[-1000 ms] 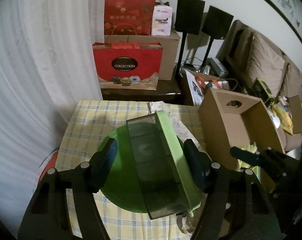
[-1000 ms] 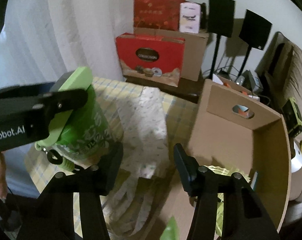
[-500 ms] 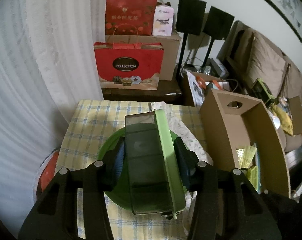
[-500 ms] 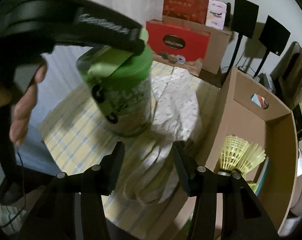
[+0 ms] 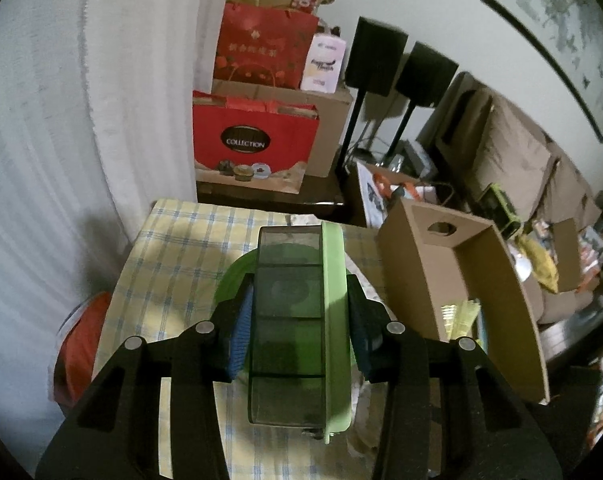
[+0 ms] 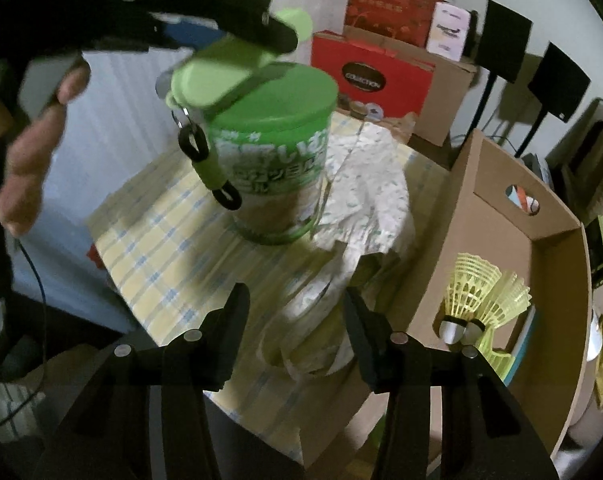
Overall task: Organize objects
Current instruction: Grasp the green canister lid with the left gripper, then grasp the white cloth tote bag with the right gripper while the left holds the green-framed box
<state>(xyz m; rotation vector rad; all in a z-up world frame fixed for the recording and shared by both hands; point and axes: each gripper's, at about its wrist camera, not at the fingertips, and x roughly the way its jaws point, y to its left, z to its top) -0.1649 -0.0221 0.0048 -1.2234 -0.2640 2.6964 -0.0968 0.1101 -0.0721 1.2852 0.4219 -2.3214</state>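
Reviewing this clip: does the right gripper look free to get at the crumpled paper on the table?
Probably yes. The right gripper is open and empty, pointed at the crumpled paper just ahead, with nothing between. The left gripper holds the green case above the canister, off to the side.

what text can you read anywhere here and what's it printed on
"COLLECTION": red box.
Gold characters on the red bag: too blurred to read.
White carton: print too small.
Green can: white characters, blurred.
Left claw: no text visible.
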